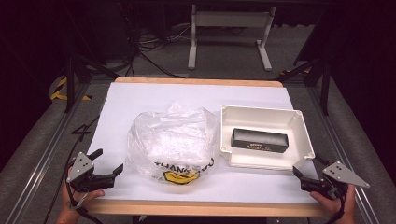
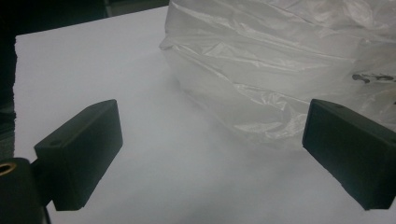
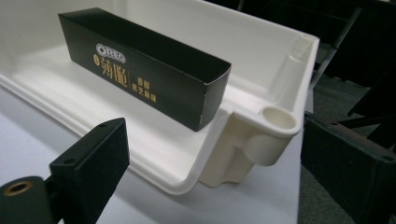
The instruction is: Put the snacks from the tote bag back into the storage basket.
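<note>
White table (image 1: 140, 98) under the high view, wooden edge along the near side. Near its middle, a crumpled clear plastic bag (image 1: 170, 142) with black lettering and a yellow mark on its near face, lying flat on the table. Just beside the bag, to the right, a white plastic tray (image 1: 306, 135) — inside it a black box (image 1: 259, 140), long and narrow, lying on its side along the tray floor.

Left gripper (image 1: 108, 164) at the near left corner of the table, held in a hand (image 1: 77, 205), jaws spread wide and holding nothing, tips pointed toward the bag but apart from it. From the left gripper view, left gripper (image 2: 212, 140) low over the white surface, the bag (image 2: 280, 65) ahead between and beyond the jaws, not touched.

Right gripper (image 1: 306, 175) at the near right corner, just short of the tray's near right corner — jaws parted, empty. From the right gripper view, right gripper (image 3: 215, 158) facing the tray (image 3: 275, 121) at its rounded corner post, the box (image 3: 140, 70) resting inside with white and gold print on its side, well clear of both jaws.
</note>
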`<state>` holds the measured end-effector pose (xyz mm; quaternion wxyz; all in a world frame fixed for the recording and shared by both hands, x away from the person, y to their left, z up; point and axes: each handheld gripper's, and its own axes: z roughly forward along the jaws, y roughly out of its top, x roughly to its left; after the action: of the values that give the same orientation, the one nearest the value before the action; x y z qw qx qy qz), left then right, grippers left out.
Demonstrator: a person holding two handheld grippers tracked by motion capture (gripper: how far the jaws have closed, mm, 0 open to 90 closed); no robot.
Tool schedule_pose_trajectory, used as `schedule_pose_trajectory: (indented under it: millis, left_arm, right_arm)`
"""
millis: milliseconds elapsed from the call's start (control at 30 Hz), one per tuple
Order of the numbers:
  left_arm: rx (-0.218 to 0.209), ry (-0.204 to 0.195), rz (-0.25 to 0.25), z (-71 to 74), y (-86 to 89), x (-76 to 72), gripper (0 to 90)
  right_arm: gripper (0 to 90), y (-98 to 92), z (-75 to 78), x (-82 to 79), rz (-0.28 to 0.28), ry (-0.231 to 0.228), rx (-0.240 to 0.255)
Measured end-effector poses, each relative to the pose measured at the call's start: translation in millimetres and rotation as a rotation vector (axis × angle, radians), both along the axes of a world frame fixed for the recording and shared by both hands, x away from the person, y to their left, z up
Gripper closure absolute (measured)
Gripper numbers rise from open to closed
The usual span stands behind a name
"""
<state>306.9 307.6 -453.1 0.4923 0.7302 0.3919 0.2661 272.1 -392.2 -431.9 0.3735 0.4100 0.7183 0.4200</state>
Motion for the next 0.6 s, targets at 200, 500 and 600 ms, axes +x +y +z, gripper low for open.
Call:
schedule_pose_trajectory:
  millis: [200, 500, 600]
  left_arm:
    - [-0.031, 0.013, 0.007, -1.7, 2.4, 5.6, 5.8]
    - [-0.055, 0.016, 0.017, -2.0, 5.7, 2.6, 5.6]
    - [-0.055, -0.006, 0.016, 0.5, 6.1, 0.5, 5.6]
  right_arm:
    - [7.7, 2.6, -9.3, 1.3, -0.013, 0.004, -0.004]
    - [6.4, -4.4, -9.8, 1.8, -0.051, 0.009, 0.066]
    - [6.4, -5.6, -9.3, -0.3, -0.062, -0.011, 0.077]
